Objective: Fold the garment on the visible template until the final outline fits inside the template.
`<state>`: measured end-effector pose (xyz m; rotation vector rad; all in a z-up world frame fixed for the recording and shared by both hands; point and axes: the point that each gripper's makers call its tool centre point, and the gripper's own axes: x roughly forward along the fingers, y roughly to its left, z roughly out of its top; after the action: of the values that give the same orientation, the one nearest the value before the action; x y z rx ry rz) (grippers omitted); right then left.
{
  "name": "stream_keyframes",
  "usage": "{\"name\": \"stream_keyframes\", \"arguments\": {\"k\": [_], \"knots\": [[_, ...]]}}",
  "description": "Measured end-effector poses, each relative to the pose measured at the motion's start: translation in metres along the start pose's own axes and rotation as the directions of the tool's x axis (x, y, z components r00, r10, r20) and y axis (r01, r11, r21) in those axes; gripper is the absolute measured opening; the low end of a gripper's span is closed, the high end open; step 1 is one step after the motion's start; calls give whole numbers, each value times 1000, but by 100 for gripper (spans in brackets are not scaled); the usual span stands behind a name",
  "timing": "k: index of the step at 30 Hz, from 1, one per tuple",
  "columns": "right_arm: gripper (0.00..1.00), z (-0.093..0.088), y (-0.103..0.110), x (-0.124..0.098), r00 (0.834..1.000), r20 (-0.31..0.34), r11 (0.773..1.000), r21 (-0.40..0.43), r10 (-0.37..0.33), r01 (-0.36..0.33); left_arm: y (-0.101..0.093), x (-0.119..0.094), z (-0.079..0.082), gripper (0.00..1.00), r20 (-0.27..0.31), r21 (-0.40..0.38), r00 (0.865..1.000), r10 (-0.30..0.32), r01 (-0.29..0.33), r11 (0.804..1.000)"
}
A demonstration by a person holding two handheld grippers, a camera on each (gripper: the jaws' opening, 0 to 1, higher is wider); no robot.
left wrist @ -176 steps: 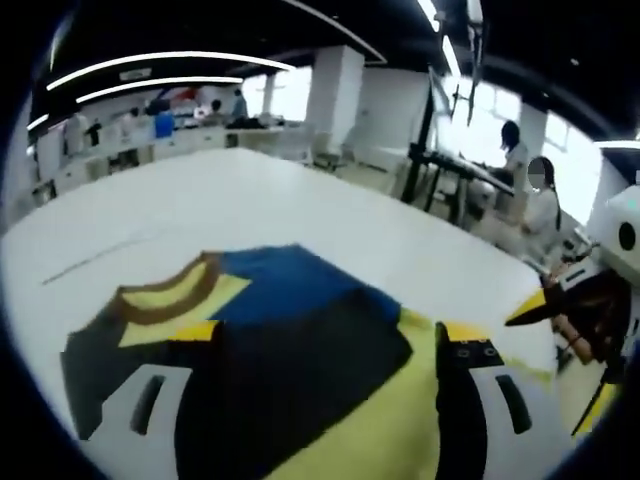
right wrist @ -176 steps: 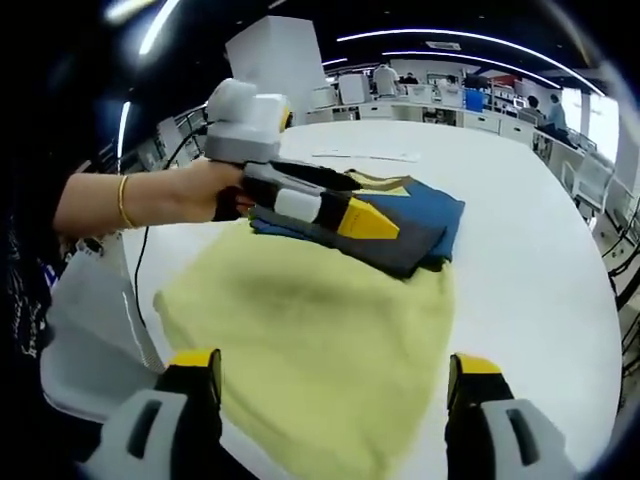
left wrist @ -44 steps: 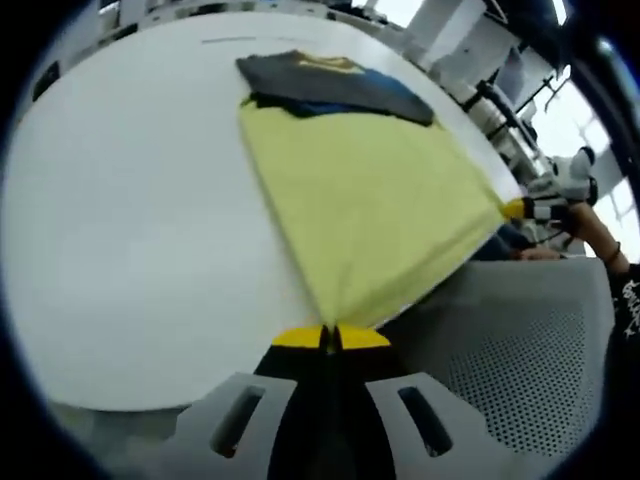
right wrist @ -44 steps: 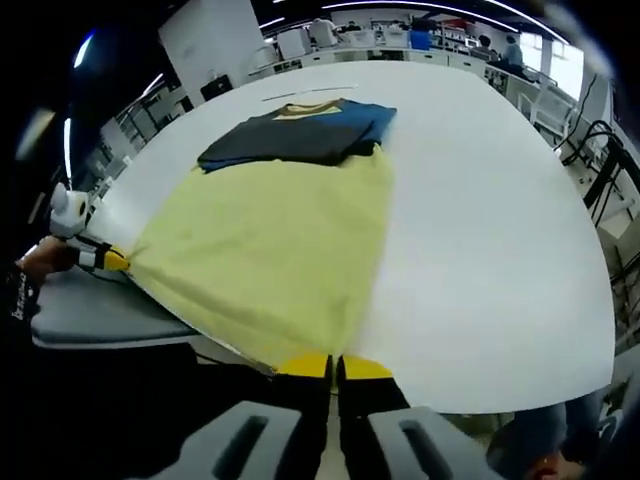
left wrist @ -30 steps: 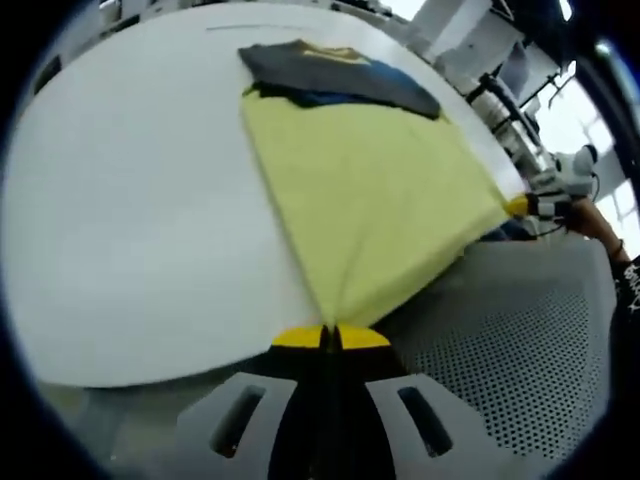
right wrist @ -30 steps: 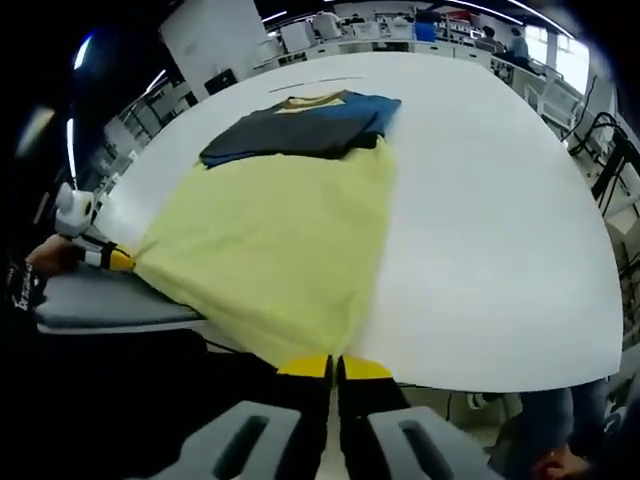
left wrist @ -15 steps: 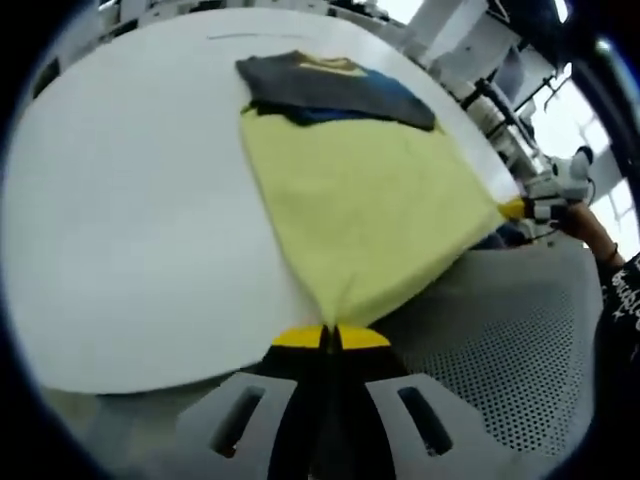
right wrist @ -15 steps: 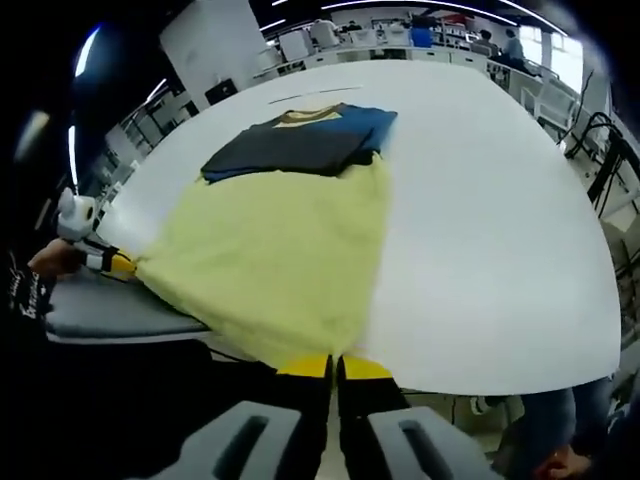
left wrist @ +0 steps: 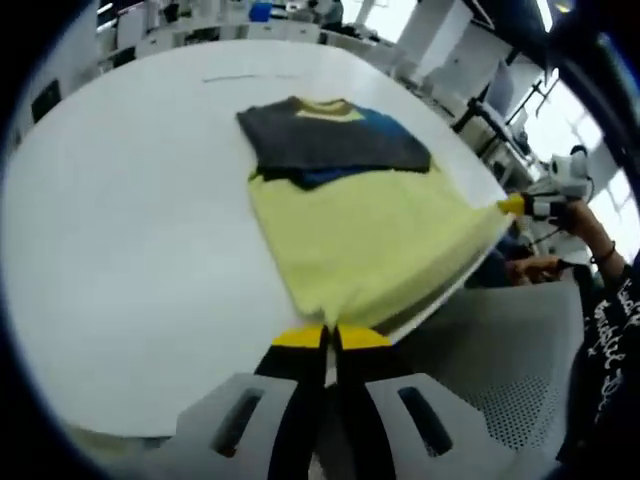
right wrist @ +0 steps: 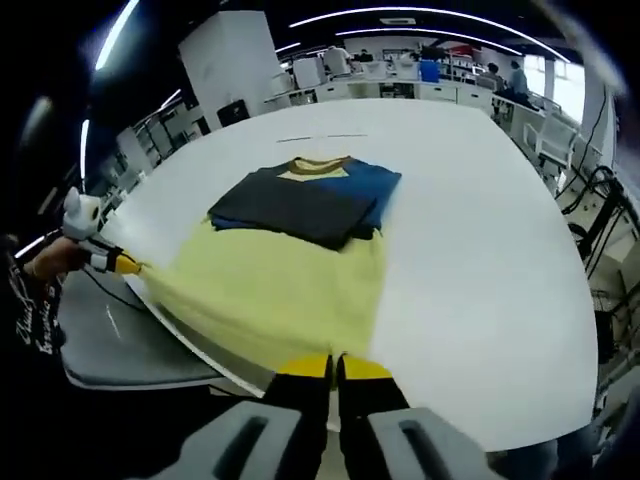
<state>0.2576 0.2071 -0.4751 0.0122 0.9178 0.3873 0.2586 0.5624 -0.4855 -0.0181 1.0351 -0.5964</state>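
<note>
Yellow hem of the garment [left wrist: 360, 245], lower centre, looks shorter and lifted than just before, left gripper [left wrist: 328, 338] and right gripper [right wrist: 335, 367] both clenched on it; we judge the fold-over starting.

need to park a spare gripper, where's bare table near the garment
Bare white table lies right of the garment in the right gripper view, and beyond its collar. The near edge is crowded: the left gripper and right gripper each pinch a yellow hem corner, with a grey chair below.
</note>
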Motion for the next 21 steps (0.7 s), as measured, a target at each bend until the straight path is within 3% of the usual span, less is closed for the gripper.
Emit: {"name": "stream_keyframes", "arguments": {"k": [10, 21], "knots": [[0, 14, -8, 7, 1000, 13, 1000, -4, -7, 7, 7, 2, 30, 0, 49, 18, 999, 24, -25, 1000], [0, 55, -8, 7, 995, 104, 999, 33, -2, -1, 18, -3, 61, 0, 110, 36, 993, 48, -53, 998]]}}
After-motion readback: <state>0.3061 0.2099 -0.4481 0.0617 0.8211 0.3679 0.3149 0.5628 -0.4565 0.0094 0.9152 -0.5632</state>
